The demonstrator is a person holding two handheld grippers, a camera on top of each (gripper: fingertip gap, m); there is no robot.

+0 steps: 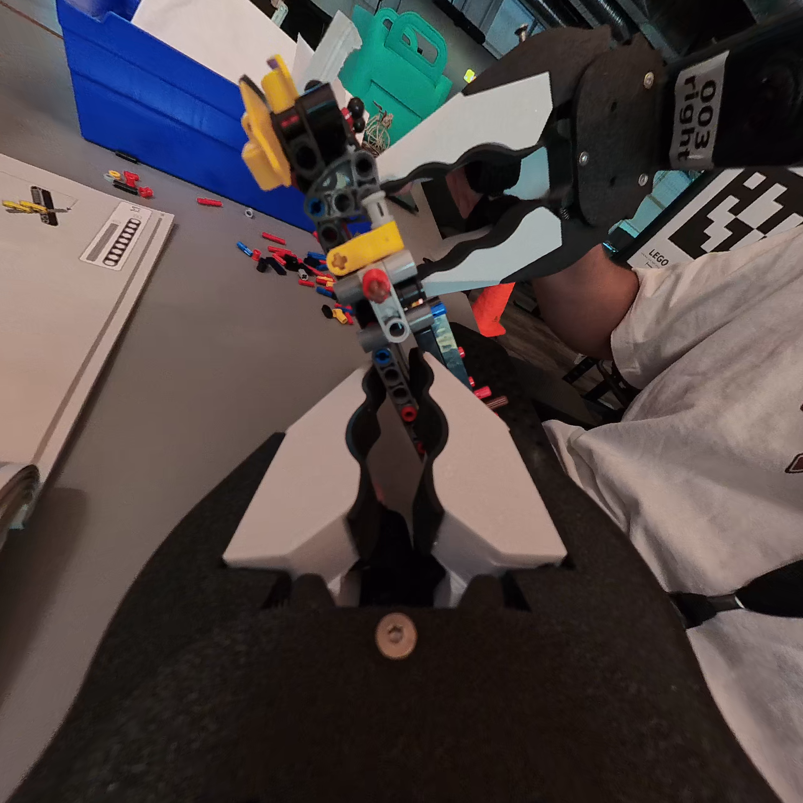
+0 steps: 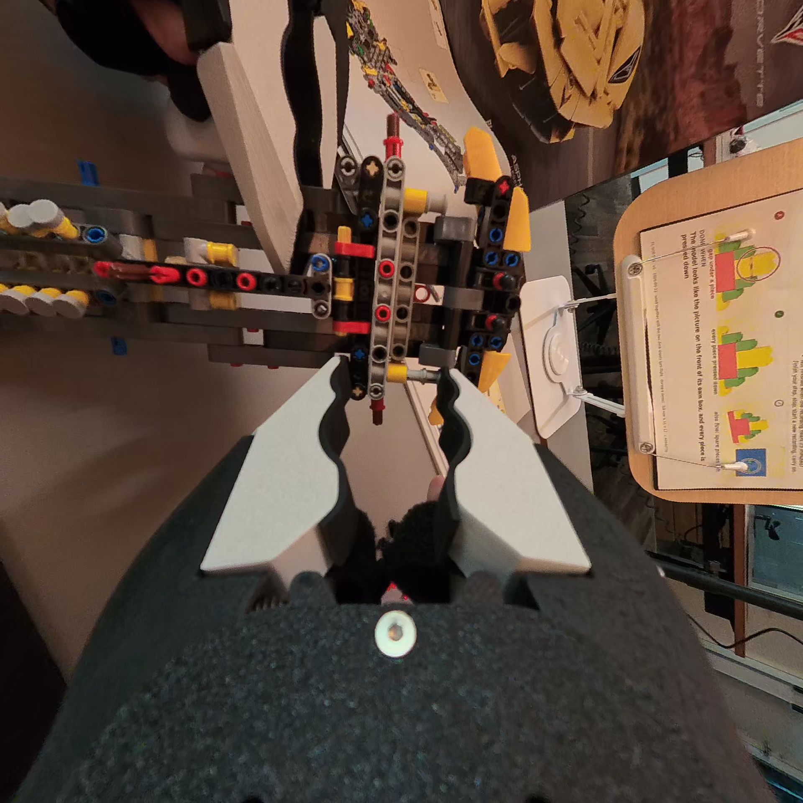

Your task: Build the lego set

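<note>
Grey tabletop (image 1: pixel 208 347) is carrying one blue bin (image 1: pixel 143 100), one open instruction booklet (image 1: pixel 56 269) and scattered loose pins (image 1: pixel 295 260), too small to count. One lego model (image 1: pixel 347 208) is being held aloft, left gripper (image 1: pixel 397 391) clamping its black beam. Right gripper (image 2: pixel 393 382) is spreading wide beside the model, gripping nothing

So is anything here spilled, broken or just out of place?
Only one thing stands out: a loose scatter of small red, blue, yellow and black pins lies on the grey table near the blue plastic bin. It looks like sorted-through parts. I see no damage.
</note>
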